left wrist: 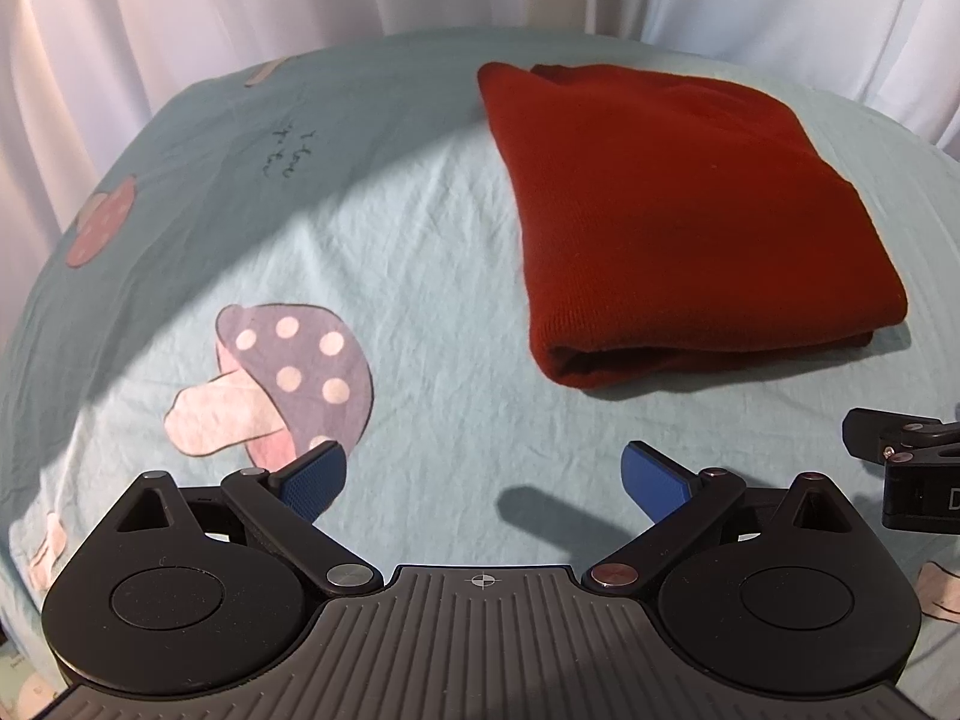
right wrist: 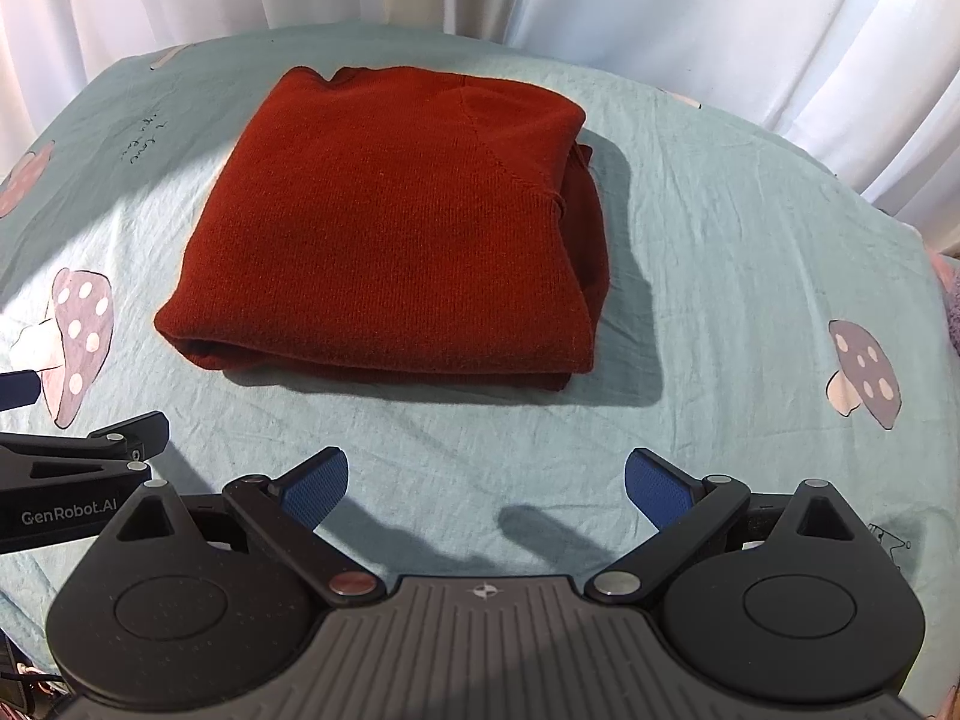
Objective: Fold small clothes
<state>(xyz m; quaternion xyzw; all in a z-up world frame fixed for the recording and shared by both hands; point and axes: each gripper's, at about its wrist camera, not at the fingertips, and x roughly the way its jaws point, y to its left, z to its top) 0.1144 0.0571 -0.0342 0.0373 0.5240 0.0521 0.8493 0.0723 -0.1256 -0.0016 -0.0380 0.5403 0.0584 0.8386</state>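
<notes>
Nearest to me in the left wrist view, my left claw [left wrist: 483,483] is released, its blue pads [left wrist: 315,477] spread wide with nothing between them, hanging over the pale blue sheet [left wrist: 420,228]. The right wrist view shows the same of my right claw [right wrist: 486,486]: fingers parted, blue pads [right wrist: 654,489] empty, only the sheet and a finger shadow below the gap.

I take the folded red sweater [right wrist: 390,222] as my landmark. Both claws sit on its near side, clear of it, with a strip of bare sheet between the pads and its near folded edge. The right claw faces it almost squarely; from the left claw the red sweater [left wrist: 678,210] lies ahead and off to the right. The black body of the right claw [left wrist: 906,474] pokes in at the right edge of the left view, and the left claw [right wrist: 78,480] shows at the left edge of the right view, so the two are side by side.

The sweater lies flat on the sheet as a neat, roughly square bundle, its thick rolled fold toward me and layered edges showing along its right side. A seam runs across its top face.

Left of the sweater, a purple spotted mushroom print [left wrist: 282,372] sits on the sheet, with some dark handwriting [left wrist: 288,147] printed farther back on that side. Right of the sweater there is another mushroom print [right wrist: 864,375].

Beyond the sweater, past the far edge of the sheet, white curtains [right wrist: 660,12] hang in folds across the whole background.
</notes>
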